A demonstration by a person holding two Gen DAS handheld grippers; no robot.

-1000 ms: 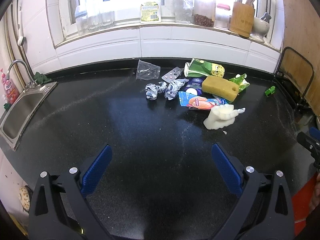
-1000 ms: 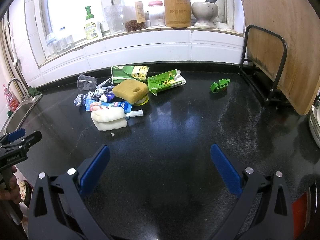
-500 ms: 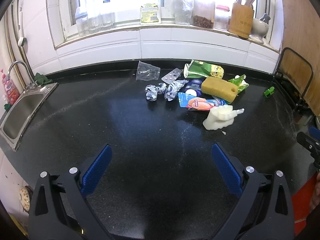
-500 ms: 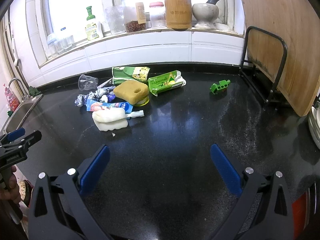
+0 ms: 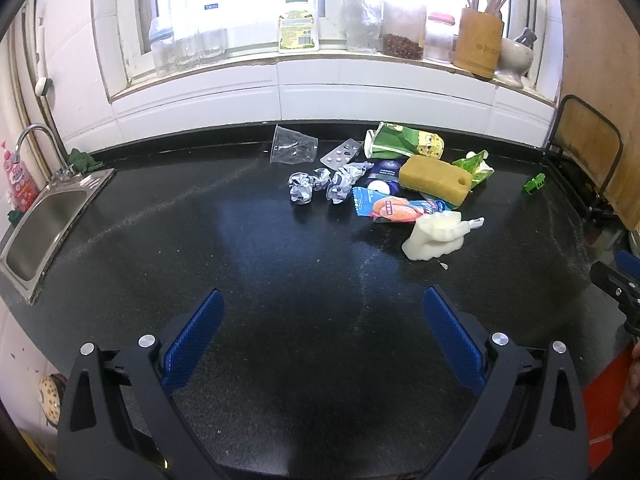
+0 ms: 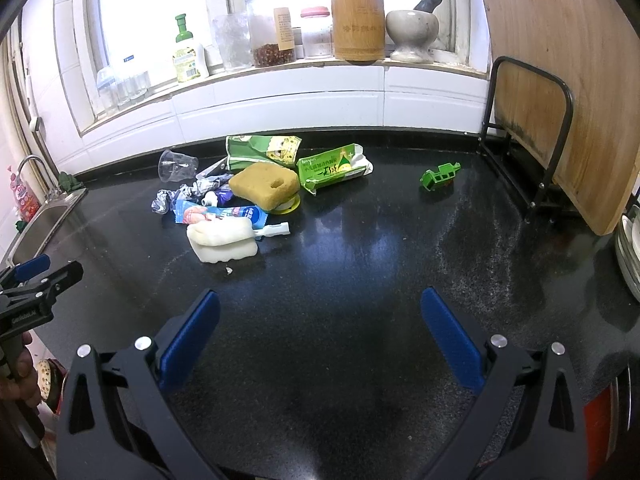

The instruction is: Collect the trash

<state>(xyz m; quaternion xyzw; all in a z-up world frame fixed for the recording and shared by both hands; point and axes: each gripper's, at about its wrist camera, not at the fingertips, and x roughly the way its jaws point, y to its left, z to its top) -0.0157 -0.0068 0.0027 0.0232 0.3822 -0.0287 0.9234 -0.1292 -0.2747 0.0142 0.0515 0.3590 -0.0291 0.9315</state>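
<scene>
Trash sits in one heap mid-table toward the back wall, well apart from both grippers; nothing picked up yet.

Nearest: left gripper [image 5: 320,320] and right gripper [image 6: 320,316], both w/ blue pads spread wide, empty, hovering over bare black table [image 5: 260,264].

Next out, front edge of heap: white foam brush head [image 6: 222,240] w/ short plastic handle sticking out to the right. Likely very light, squashy; pinch across the foam body, not the stub. Tiny white crumb just in front of it.

Touching it behind: blue snack wrapper [image 5: 390,208], flat, glossy, prob. slippery. Hard to get a pad under; better to nip a raised end or crimp.

Left of that: crumpled foil balls [image 5: 320,186], 3 or so, close together. Light, hold shape, easy pinch anywhere, one at a time.

Middle: yellow sponge [image 6: 266,184] w/ a hole, lying on other bits incl. a dark blue pouch [image 5: 384,174]. Soft, compresses, grips well across the short side; lifting it may drag what's under.

Further back: pill blister pack [image 5: 340,154], thin & stiff, take by an edge. Clear plastic cup [image 5: 294,148] on its side, thin wall, will crush or roll; grab the rim. Green chip bag [image 6: 262,152] and green wipes pack [image 6: 334,168], both floppy film, pinch a fold.

Off right, alone: small green toy [image 6: 440,174], maybe not trash.

Farthest: windowsill w/ jars, bottles, utensil holder. Sink [image 5: 36,224] at left. No bin visible.
</scene>
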